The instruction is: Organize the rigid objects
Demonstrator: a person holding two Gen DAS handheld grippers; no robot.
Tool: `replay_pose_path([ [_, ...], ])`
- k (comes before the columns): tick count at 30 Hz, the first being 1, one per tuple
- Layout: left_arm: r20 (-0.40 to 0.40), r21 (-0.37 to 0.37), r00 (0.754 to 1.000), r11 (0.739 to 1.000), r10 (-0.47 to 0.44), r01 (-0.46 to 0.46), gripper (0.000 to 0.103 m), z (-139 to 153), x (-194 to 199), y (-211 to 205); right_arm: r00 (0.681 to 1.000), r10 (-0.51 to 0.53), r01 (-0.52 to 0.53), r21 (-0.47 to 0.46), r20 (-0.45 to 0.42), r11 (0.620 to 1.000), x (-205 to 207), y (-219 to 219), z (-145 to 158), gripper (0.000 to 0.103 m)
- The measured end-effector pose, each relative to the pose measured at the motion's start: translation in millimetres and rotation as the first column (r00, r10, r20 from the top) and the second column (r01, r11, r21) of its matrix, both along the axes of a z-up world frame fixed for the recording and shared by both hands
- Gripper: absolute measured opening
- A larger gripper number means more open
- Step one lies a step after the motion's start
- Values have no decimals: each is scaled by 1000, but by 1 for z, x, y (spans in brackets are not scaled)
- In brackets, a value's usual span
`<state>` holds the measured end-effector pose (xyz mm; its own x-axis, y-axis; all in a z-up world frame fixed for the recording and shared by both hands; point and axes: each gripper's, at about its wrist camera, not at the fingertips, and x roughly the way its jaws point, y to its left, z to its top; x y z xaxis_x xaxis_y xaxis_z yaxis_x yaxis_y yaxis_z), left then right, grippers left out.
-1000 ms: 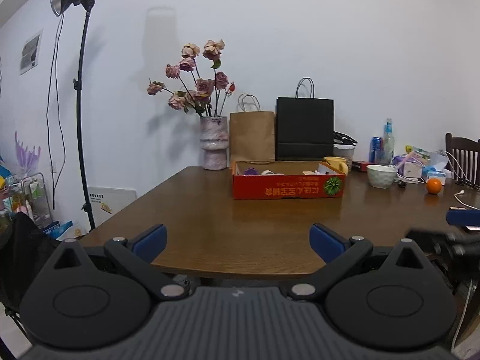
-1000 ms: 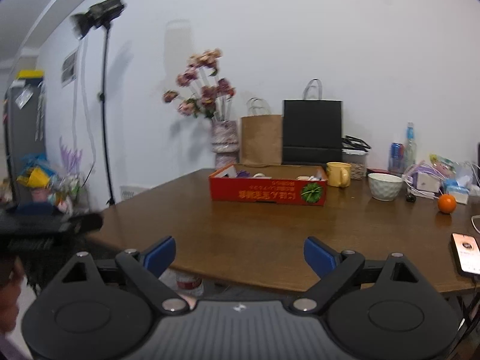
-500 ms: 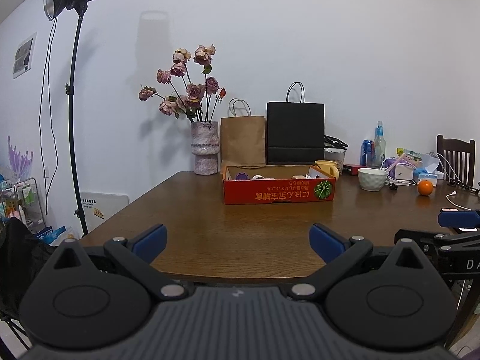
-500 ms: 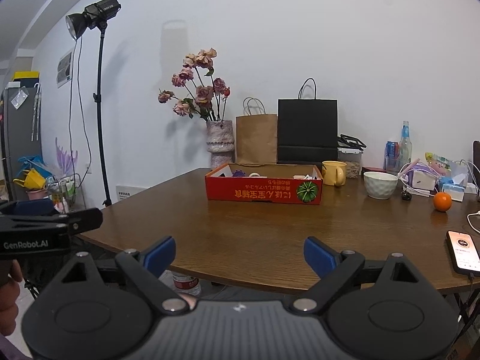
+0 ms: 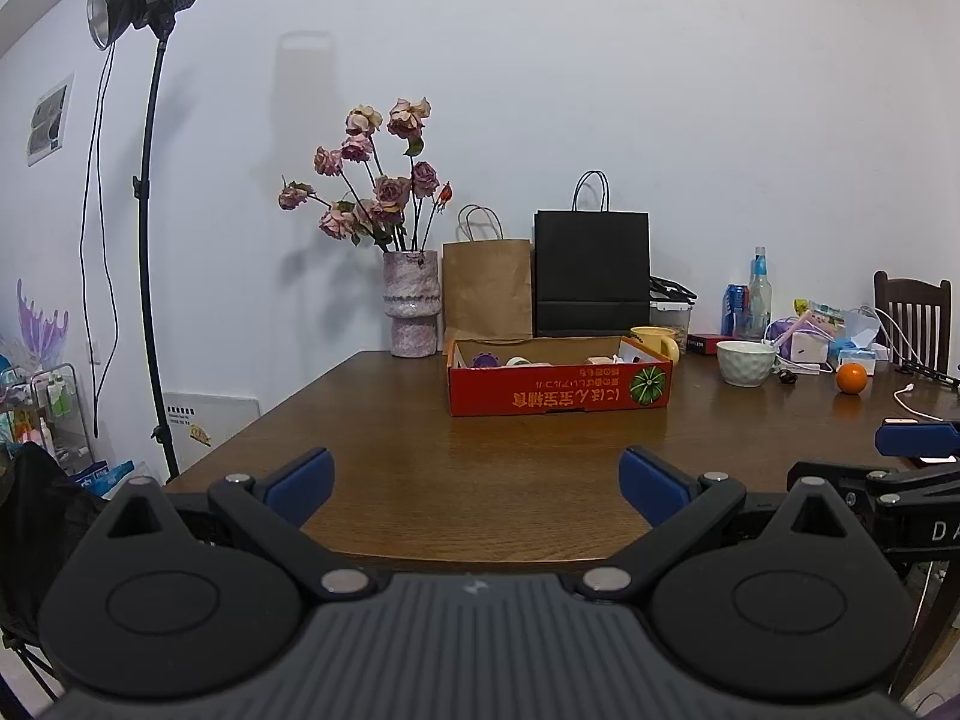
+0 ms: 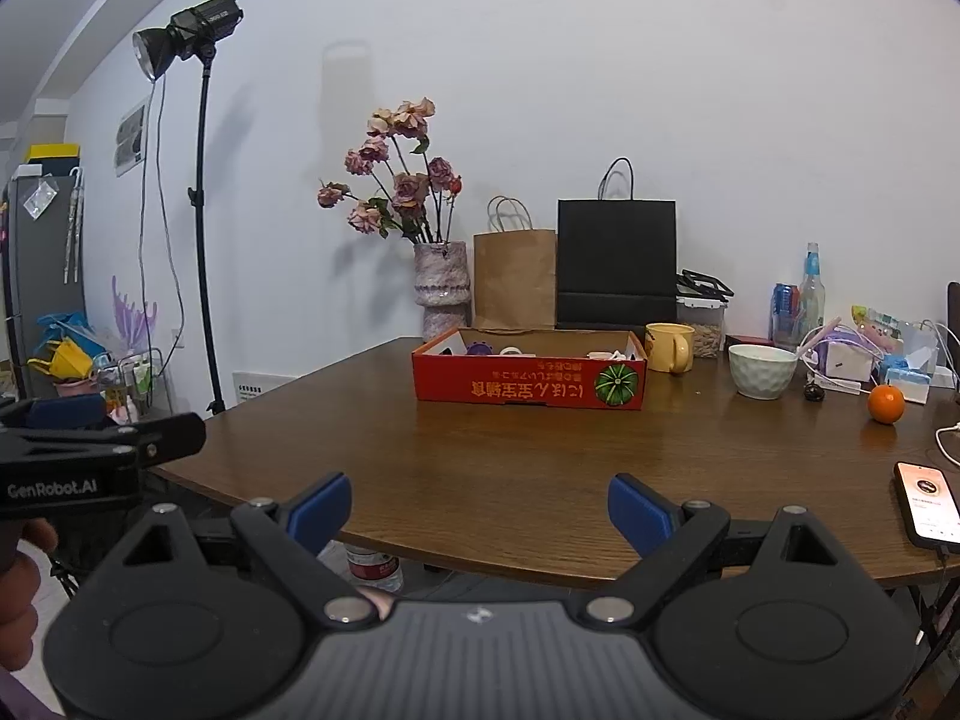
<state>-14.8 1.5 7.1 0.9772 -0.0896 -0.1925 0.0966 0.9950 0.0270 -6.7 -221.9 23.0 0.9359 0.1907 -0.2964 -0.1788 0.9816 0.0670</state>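
Both tongs, the left tongs (image 5: 477, 483) and the right tongs (image 6: 479, 510), gape wide and hold nothing, level at the near edge of a brown wooden table (image 5: 480, 480). Well beyond them a shallow red cardboard box (image 5: 558, 399) of small objects sits mid-table, with a yellow mug (image 6: 669, 347), a white bowl (image 6: 762, 371) and an orange (image 6: 885, 404) to its right.

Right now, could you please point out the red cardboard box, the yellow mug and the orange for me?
red cardboard box (image 6: 528, 387): right wrist view, front wall.
yellow mug (image 6: 667, 347): right wrist view, body beside the handle.
orange (image 6: 885, 404): right wrist view, middle of the fruit.
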Motion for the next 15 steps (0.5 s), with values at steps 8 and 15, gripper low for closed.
replay_pose_path([
  [8, 7, 2, 1000, 1000, 1, -1, 103, 1, -1, 1, 1000, 5, -5, 5, -7, 1000, 1, -2, -3, 93],
  [15, 8, 2, 1000, 1000, 2, -2, 103, 0, 0, 3, 1000, 3, -3, 5, -8, 1000, 1, -1, -3, 93],
])
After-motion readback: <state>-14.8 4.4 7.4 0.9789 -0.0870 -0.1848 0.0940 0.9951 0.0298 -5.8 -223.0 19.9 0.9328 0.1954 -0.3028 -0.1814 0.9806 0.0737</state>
